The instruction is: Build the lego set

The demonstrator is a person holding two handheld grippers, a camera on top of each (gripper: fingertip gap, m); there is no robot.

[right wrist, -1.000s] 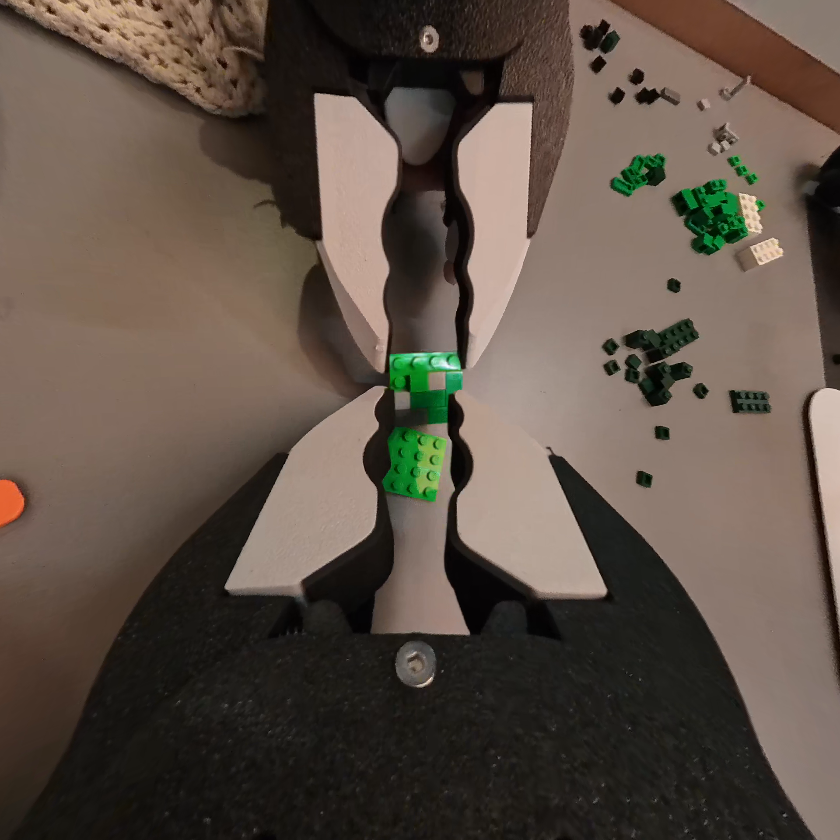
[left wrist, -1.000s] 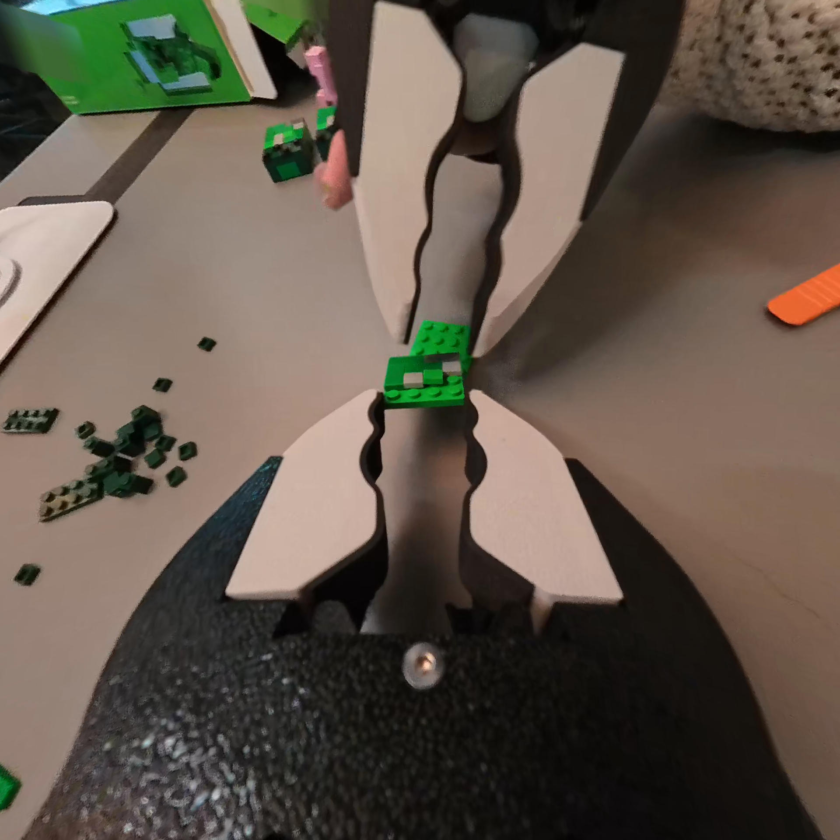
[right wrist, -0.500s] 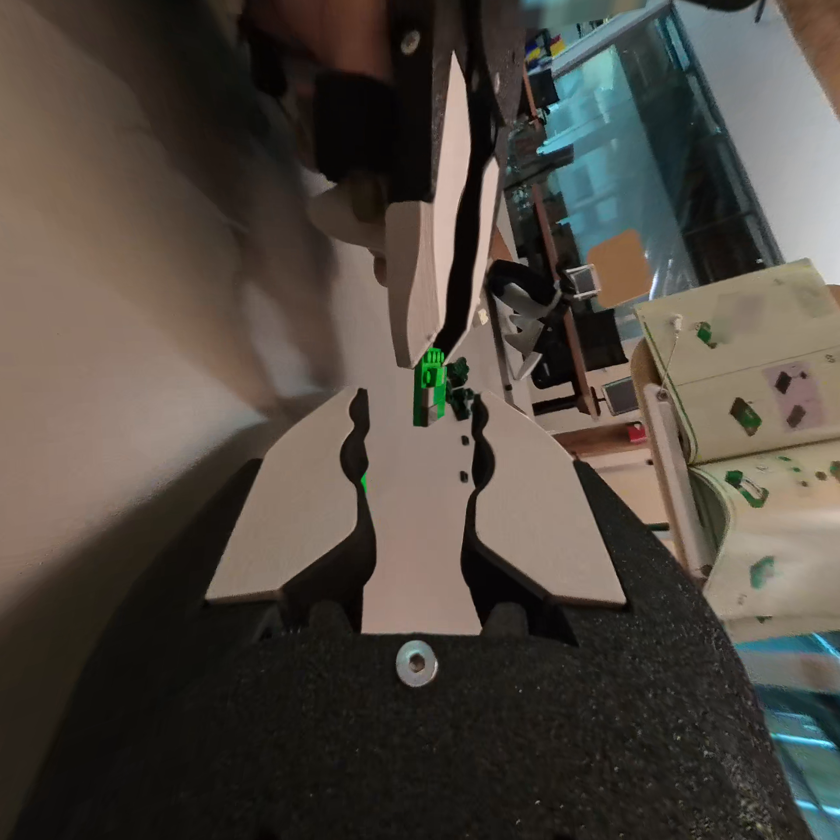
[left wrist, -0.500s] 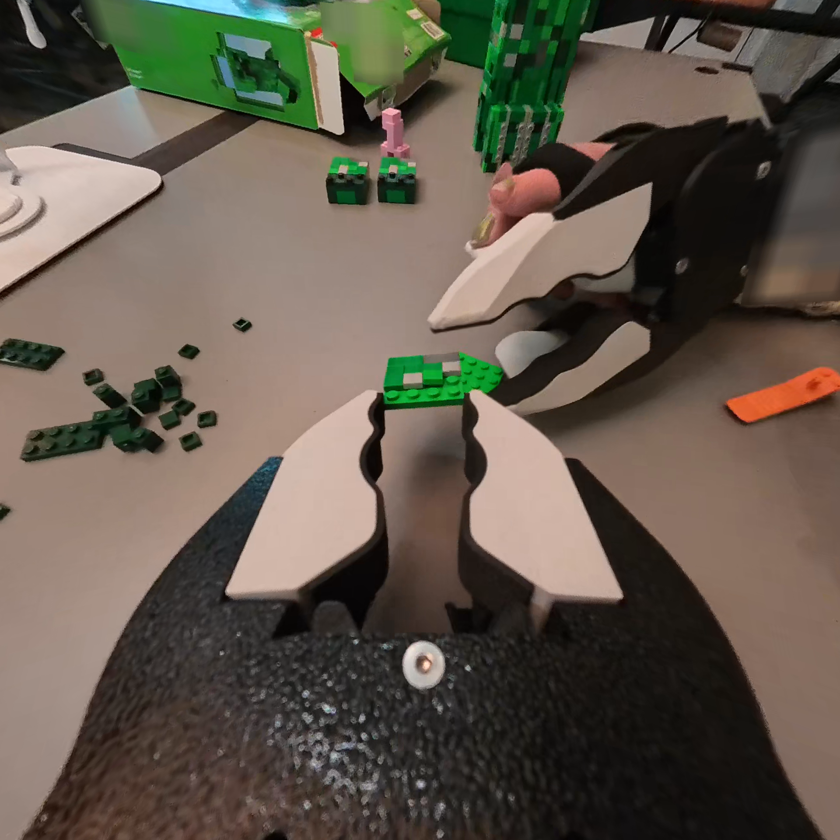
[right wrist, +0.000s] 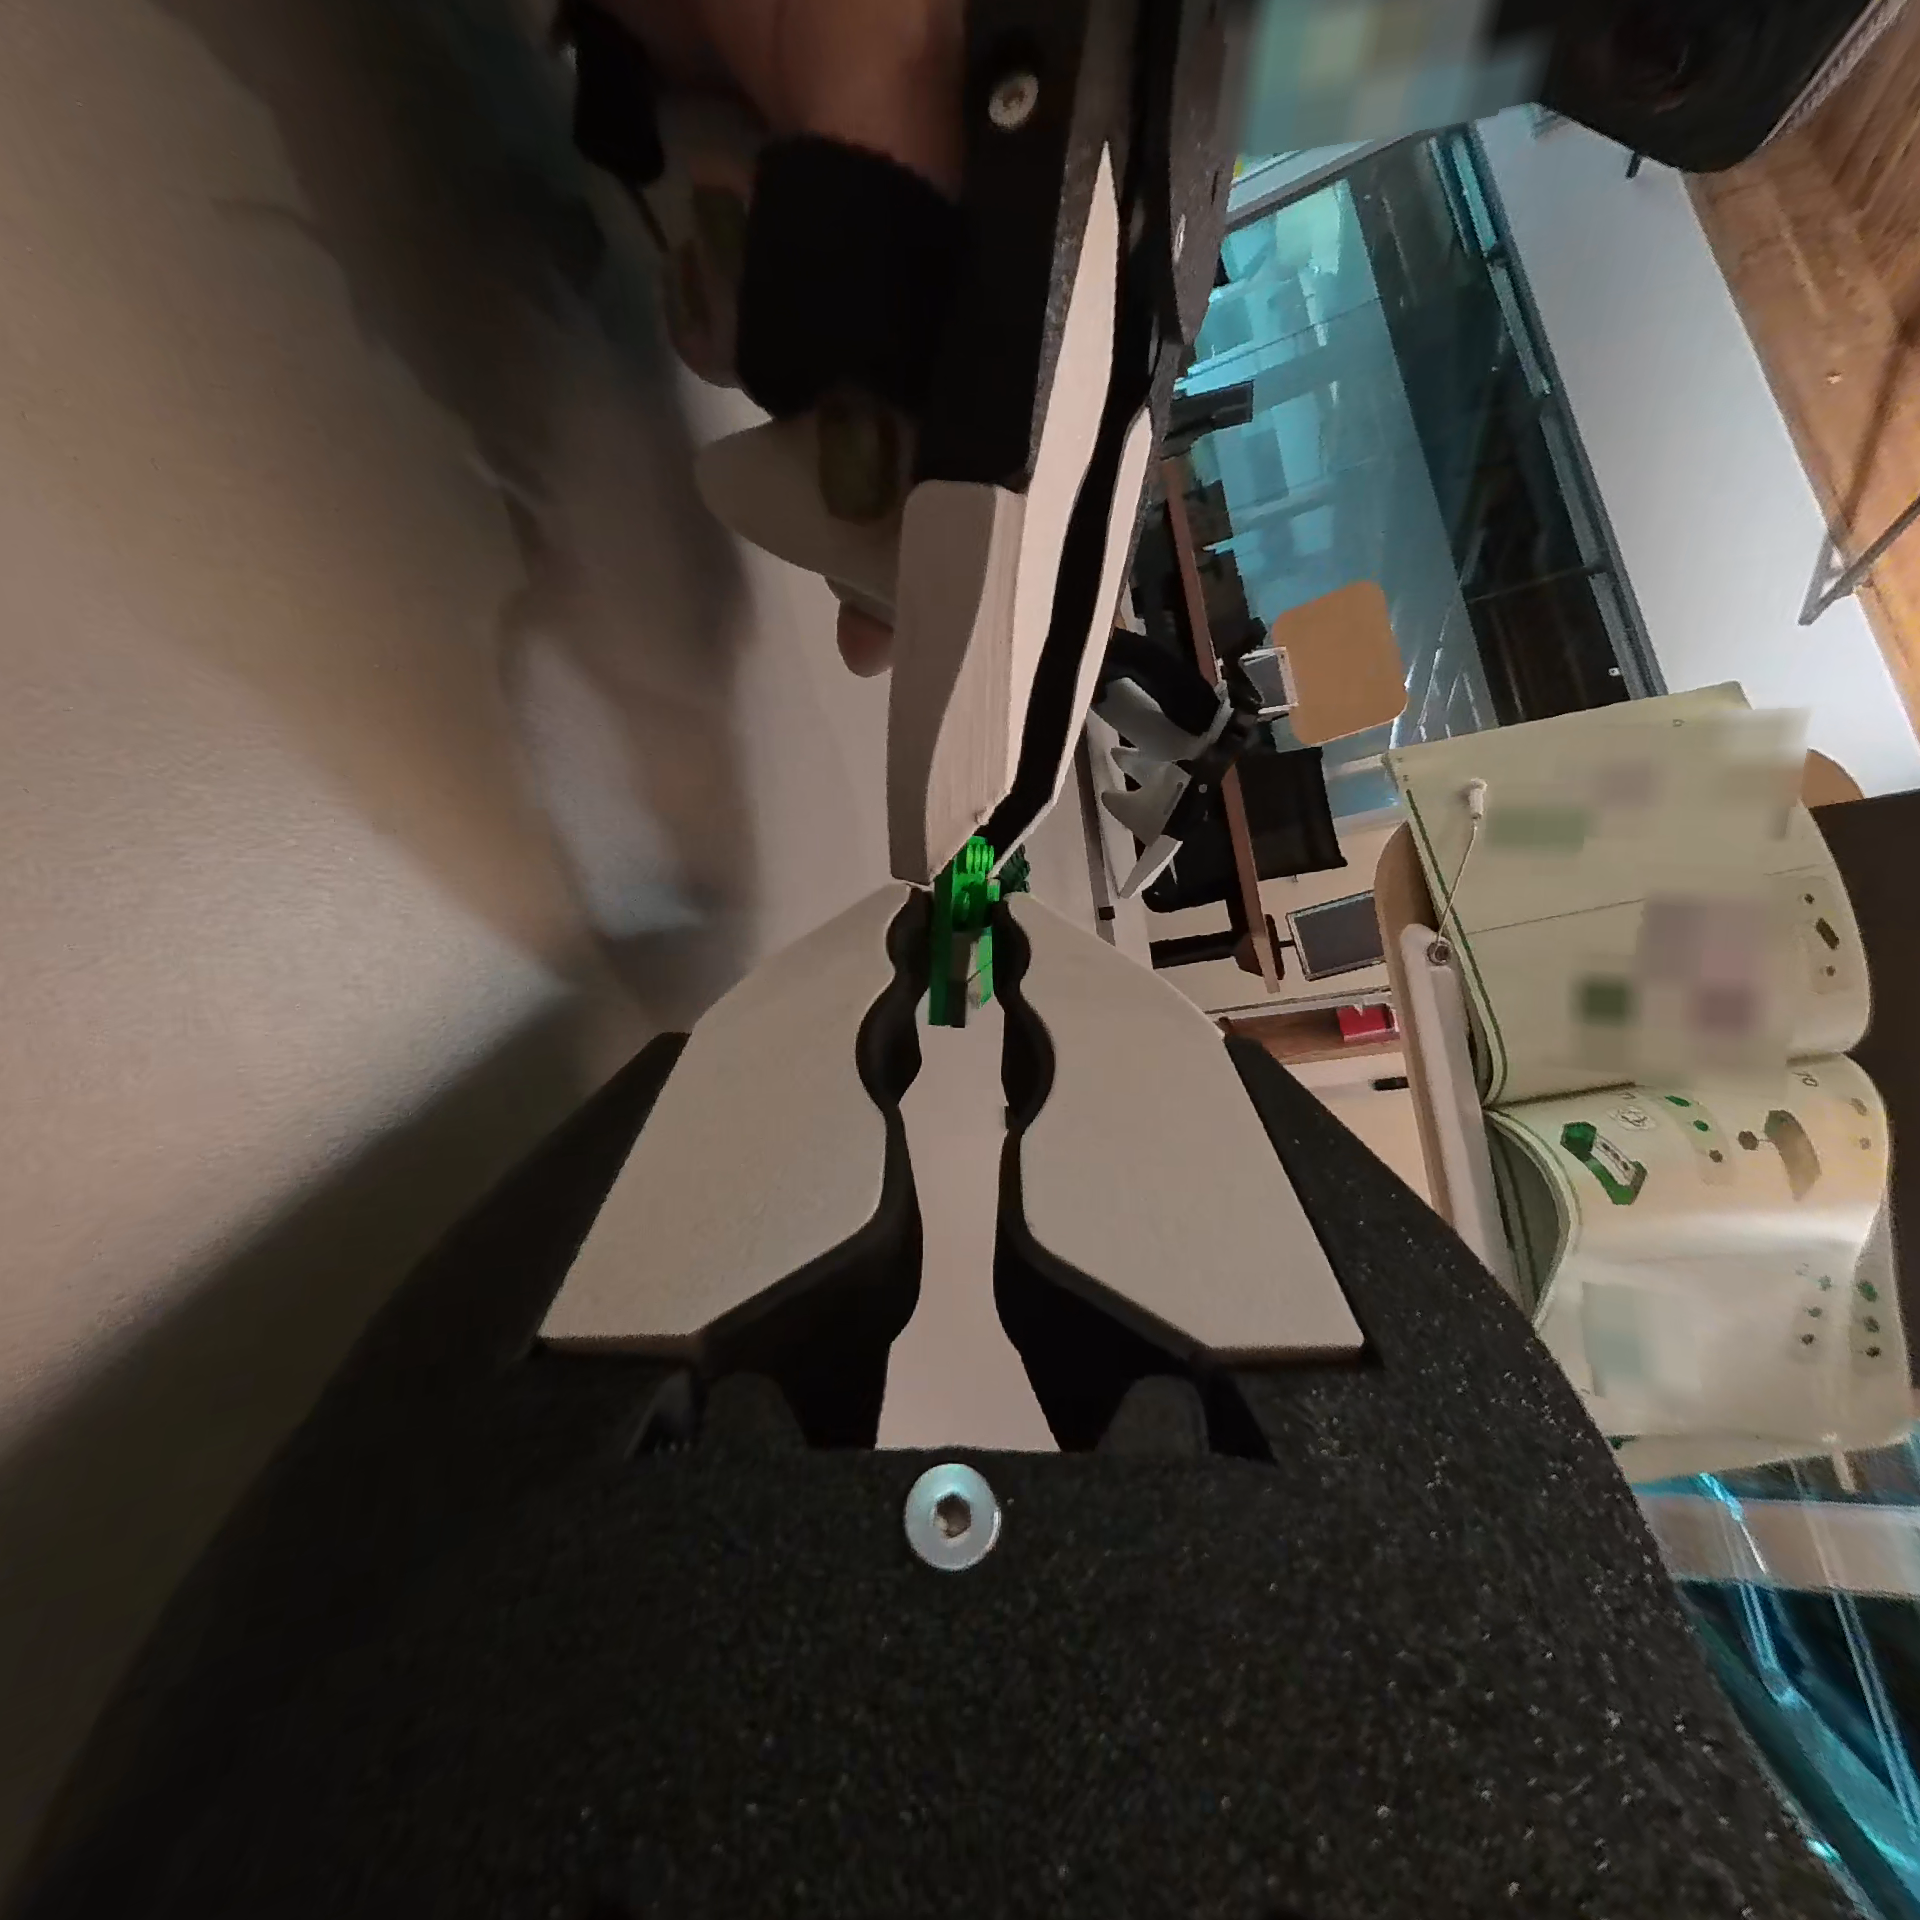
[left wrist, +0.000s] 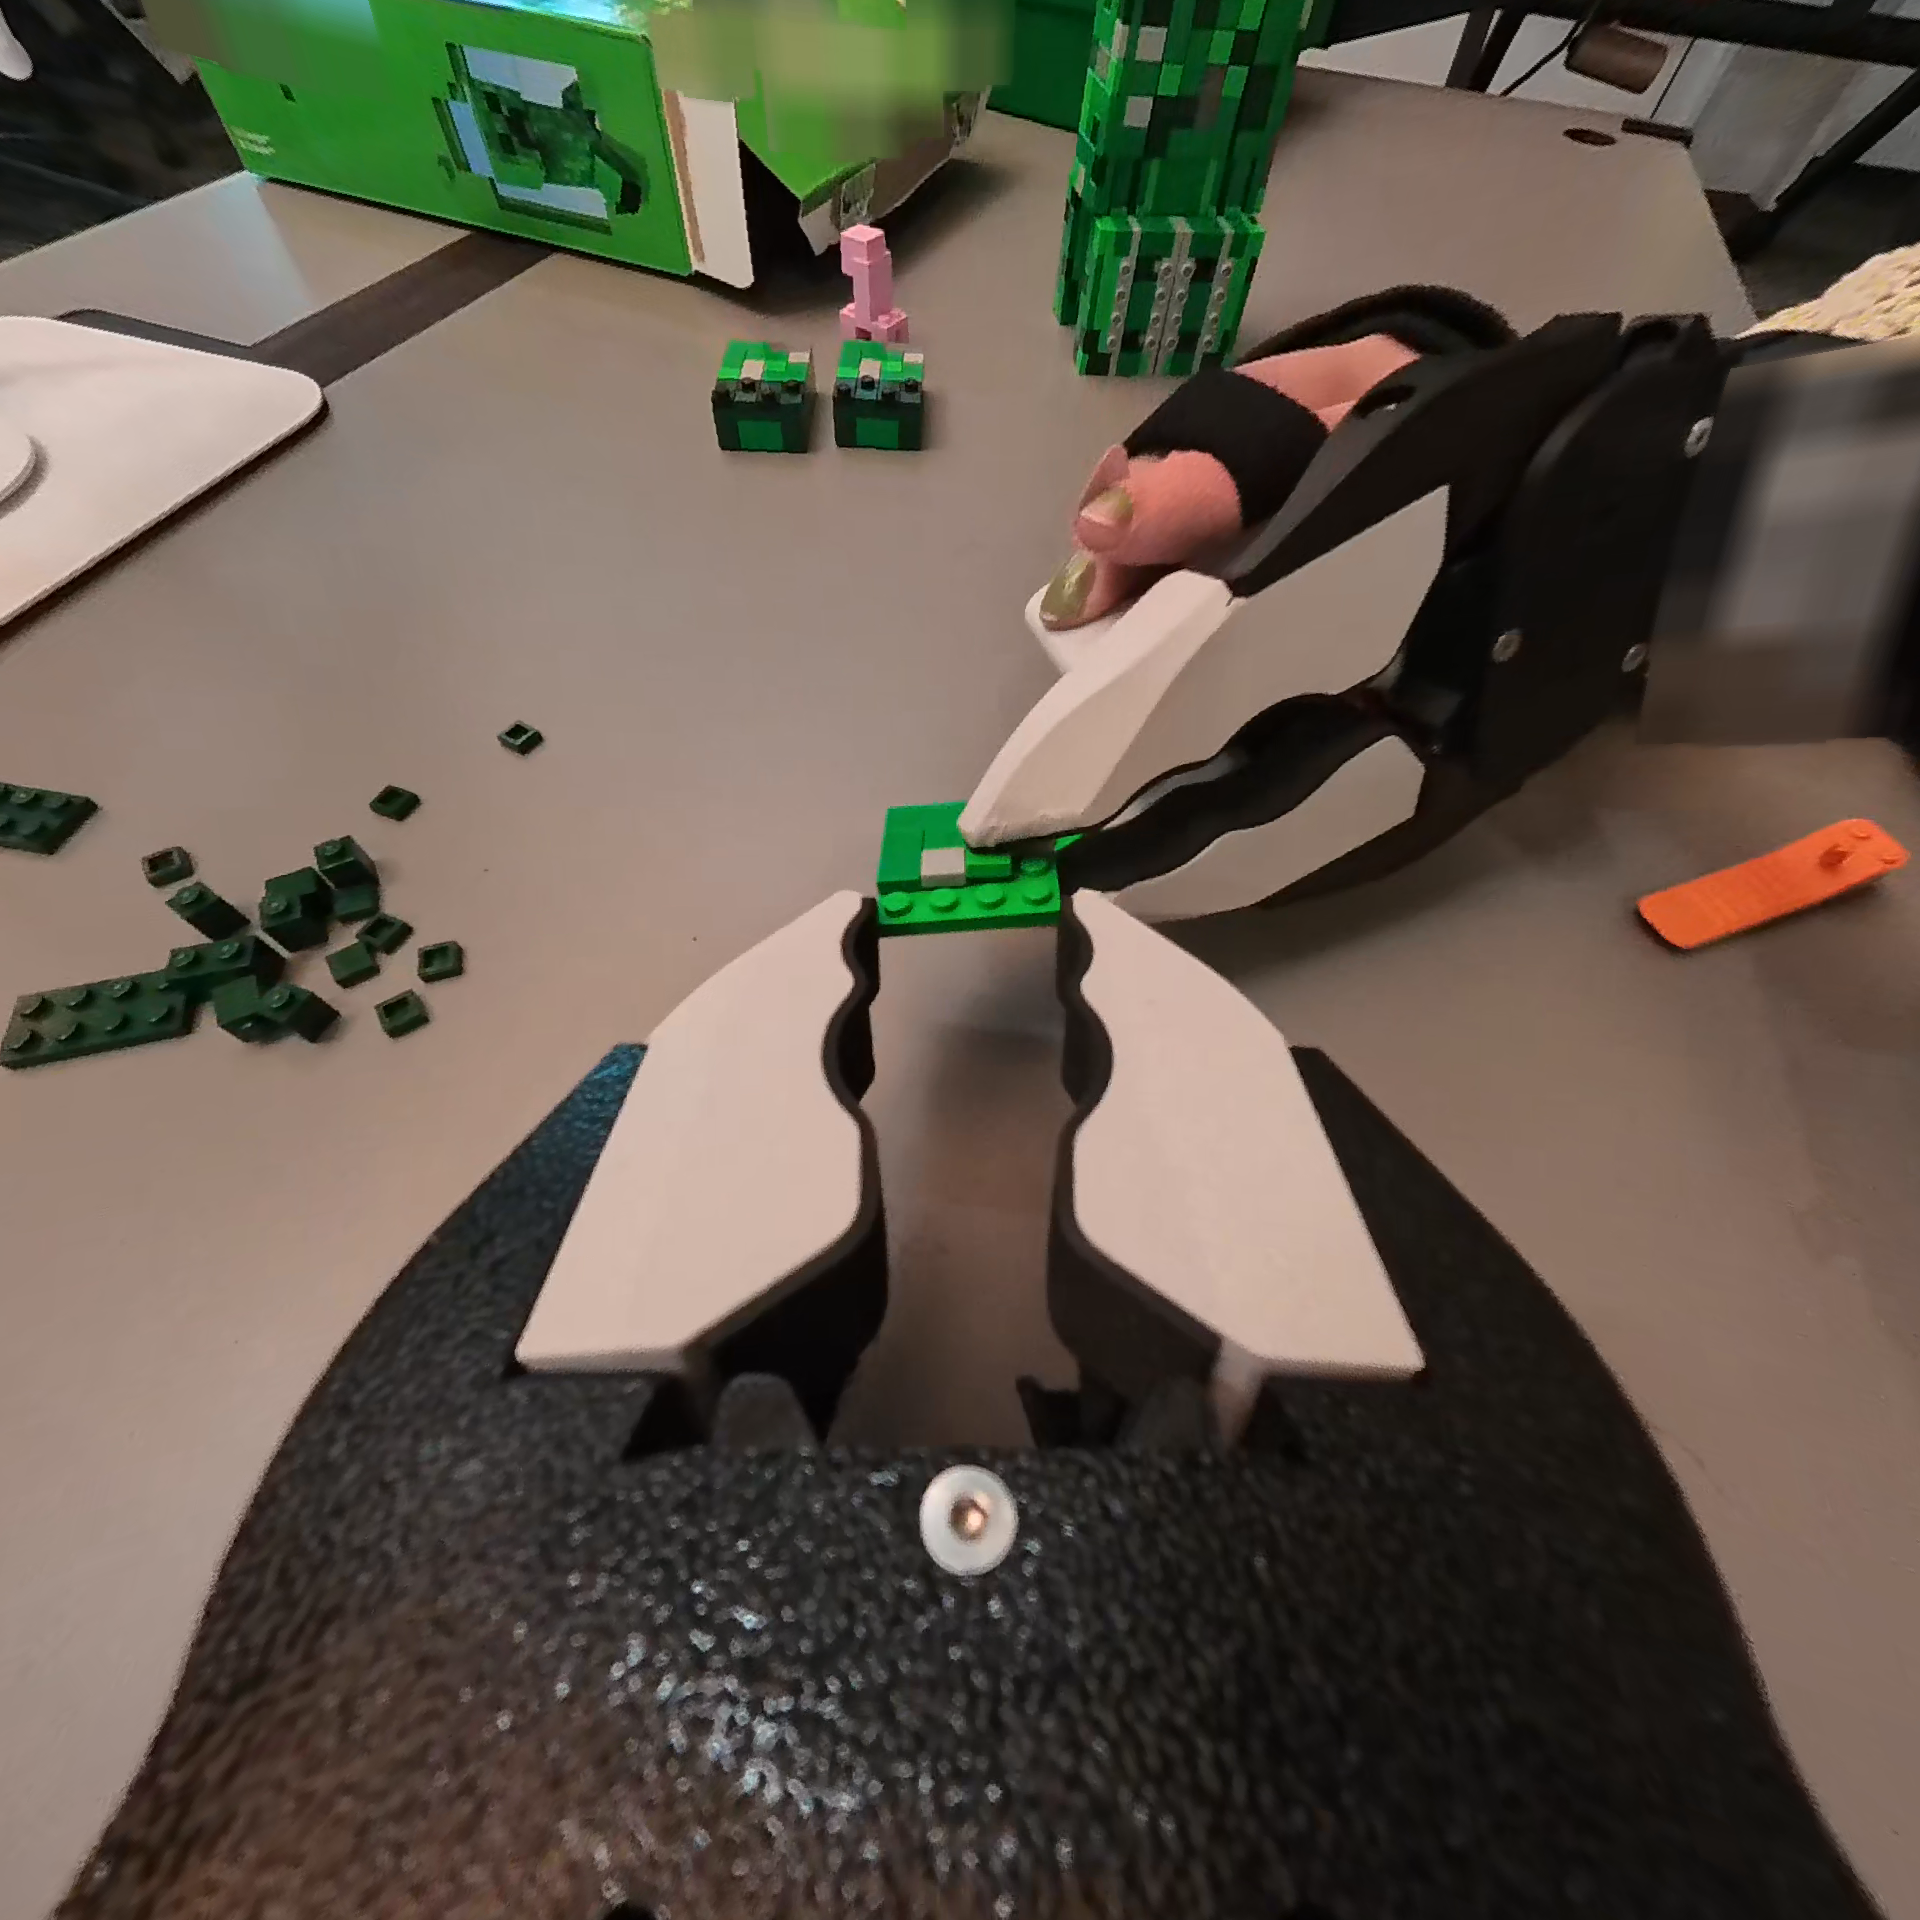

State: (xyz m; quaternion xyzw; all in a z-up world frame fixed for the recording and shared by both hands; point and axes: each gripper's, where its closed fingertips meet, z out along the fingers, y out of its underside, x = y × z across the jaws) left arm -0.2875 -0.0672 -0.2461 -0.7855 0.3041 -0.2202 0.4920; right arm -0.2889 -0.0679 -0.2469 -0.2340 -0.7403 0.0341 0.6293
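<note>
A small bright green plate assembly [left wrist: 966, 883] with a grey tile on top is held just above the grey table [left wrist: 623, 623]. My left gripper [left wrist: 966, 914] is shut on its near edge, gripping it by its two sides. My right gripper [left wrist: 1039, 847] comes in from the right, rolled onto its side, with one finger on top of the plates and one underneath. In the right wrist view the assembly [right wrist: 961, 956] shows edge-on between the nearly closed fingertips of my right gripper [right wrist: 961, 914]. My left gripper [right wrist: 982, 847] reaches in from above.
Loose dark green pieces [left wrist: 260, 935] lie at the left. Two small green cubes [left wrist: 821, 400], a pink figure [left wrist: 868, 286], a tall green build [left wrist: 1164, 187] and a green box [left wrist: 468, 135] stand at the back. An orange separator [left wrist: 1766, 883] lies right. An open instruction booklet [right wrist: 1662, 1039] stands nearby. My two grippers' fingertips are within a few centimetres of each other. Left tips and right tips are each some 20 cm from the orange separator [left wrist: 1766, 883].
My right gripper has rolled onto its side and closed over the top and bottom of the green plates. My left gripper has kept hold of them and tilted lower.
</note>
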